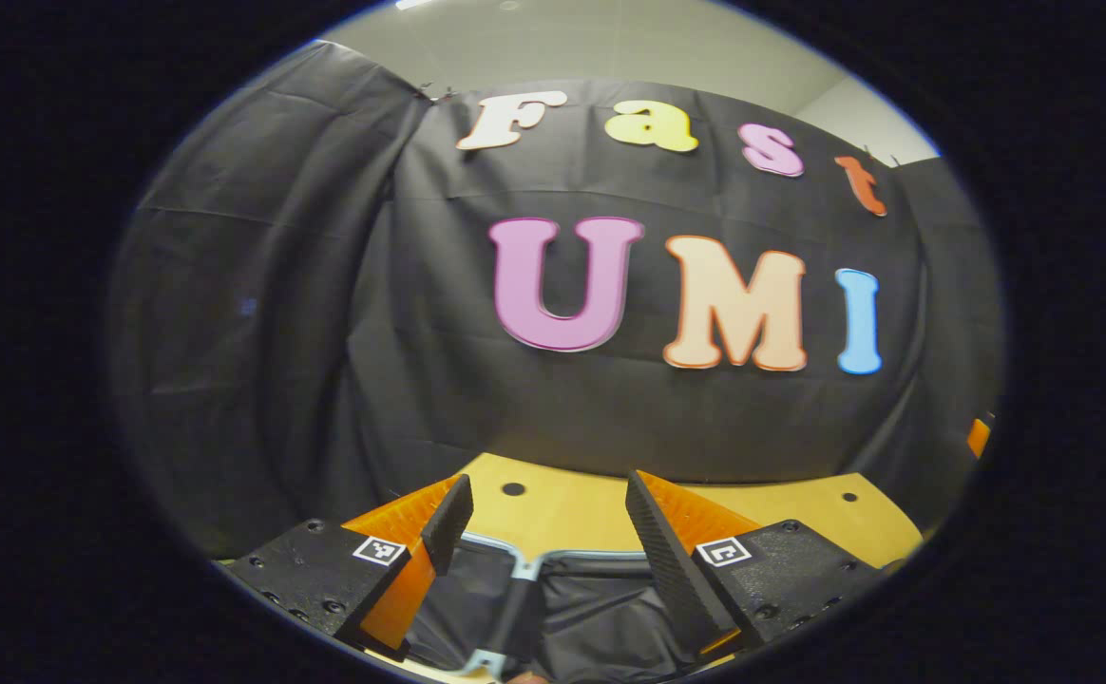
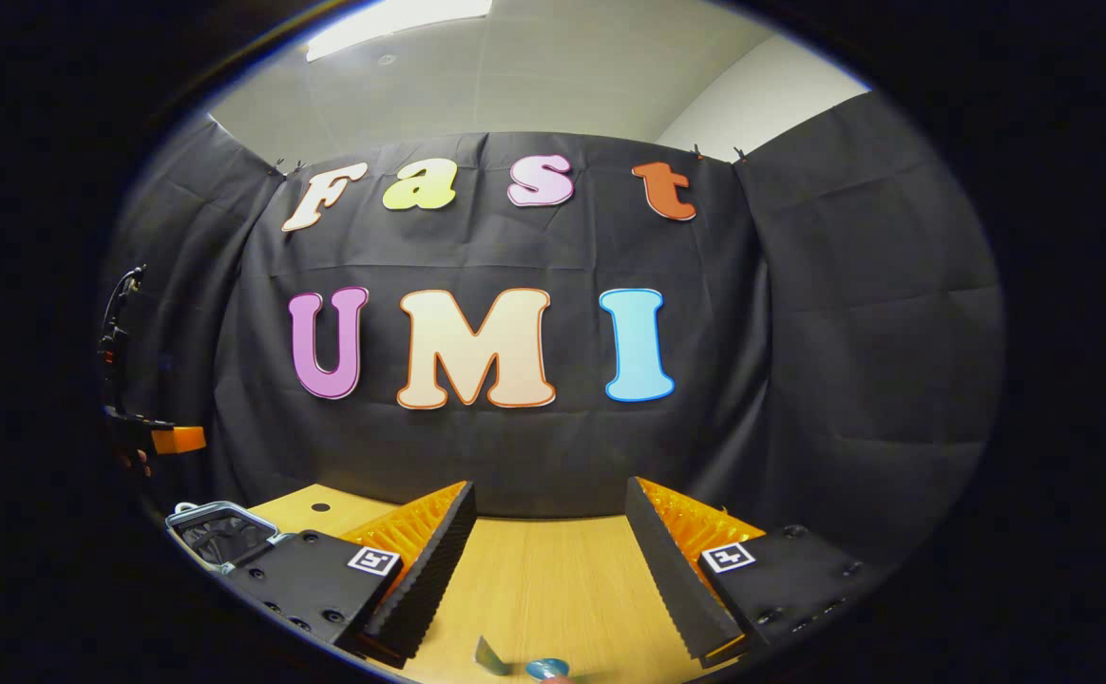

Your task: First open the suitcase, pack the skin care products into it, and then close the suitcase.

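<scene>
Open black suitcase (image 1: 572,608) with a silver metal frame lies on the light wooden bench (image 1: 562,513).

The left hand-held gripper (image 1: 548,518) hangs just above the suitcase, fingers spread wide, grasping nothing; the right hand-held gripper (image 2: 548,532), equally wide and unloaded, sits well right of the suitcase over bare bench.

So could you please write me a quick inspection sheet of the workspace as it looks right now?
Surface: wooden table with round holes, mostly bare.
Job's things: suitcase open below the left gripper, dark lining showing; also at the left edge of the right gripper view. Small blue item at the table's near edge, too cut off to identify.
Clutter: nothing seen.
Grippers: left gripper open above the suitcase; right gripper open, empty, over the table.
Cables: nothing seen.
Surroundings: black cloth wall, ceiling light.
</scene>
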Tool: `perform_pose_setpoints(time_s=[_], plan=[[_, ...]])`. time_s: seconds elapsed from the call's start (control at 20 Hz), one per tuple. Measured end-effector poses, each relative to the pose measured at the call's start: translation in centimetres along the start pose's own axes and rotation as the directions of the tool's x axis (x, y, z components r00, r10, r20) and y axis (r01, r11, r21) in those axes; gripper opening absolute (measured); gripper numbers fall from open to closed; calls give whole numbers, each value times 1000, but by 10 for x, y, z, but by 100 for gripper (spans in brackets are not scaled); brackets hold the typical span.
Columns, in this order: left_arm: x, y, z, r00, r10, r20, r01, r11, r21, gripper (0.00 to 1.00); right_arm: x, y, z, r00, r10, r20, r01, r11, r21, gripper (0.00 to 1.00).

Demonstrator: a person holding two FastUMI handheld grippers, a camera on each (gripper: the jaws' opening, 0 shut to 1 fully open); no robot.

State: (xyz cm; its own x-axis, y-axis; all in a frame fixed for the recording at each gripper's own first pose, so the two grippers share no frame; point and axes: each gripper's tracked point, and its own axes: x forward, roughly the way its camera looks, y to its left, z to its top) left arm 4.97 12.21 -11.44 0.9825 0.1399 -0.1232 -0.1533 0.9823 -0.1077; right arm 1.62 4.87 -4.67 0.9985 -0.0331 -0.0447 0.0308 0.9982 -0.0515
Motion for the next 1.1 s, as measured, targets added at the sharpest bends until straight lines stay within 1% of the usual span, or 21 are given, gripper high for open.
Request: perform_pose_setpoints(time_s=[0.05, 0.15, 0.3, 0.5, 0.8, 0.85, 1.0, 1.1], plan=[[-4, -23, -6, 999, -31, -11, 31, 1000, 4, 94, -1, -7, -2, 1000, 1, -3, -1, 1000, 2, 100], [-8, -71, -22, 994, -98, -45, 98, 995, 4, 95, -3, -21, -4, 1000, 3, -10, -3, 1000, 3, 100], [-17, -132, -50, 978, -183, -96, 183, 983, -6, 95, -6, -39, -5, 1000, 6, -11, -6, 1000, -1, 99], [-29, -192, -78, 951, -268, -155, 267, 963, -29, 95, -13, -61, -8, 1000, 9, -17, -9, 1000, -10, 100], [-39, -248, -125, 912, -329, -244, 326, 944, -53, 95, -23, -85, -19, 999, 11, -41, -12, 1000, -29, 99], [-41, -255, -135, 904, -337, -263, 335, 941, -54, 95, -25, -89, -21, 999, 11, -46, -12, 999, -32, 100], [-47, -274, -165, 879, -354, -320, 358, 932, -48, 95, -29, -98, -25, 998, 11, -57, -13, 999, -38, 99], [-50, -282, -185, 862, -360, -357, 370, 928, -42, 95, -32, -104, -28, 998, 10, -64, -13, 999, -47, 100]])
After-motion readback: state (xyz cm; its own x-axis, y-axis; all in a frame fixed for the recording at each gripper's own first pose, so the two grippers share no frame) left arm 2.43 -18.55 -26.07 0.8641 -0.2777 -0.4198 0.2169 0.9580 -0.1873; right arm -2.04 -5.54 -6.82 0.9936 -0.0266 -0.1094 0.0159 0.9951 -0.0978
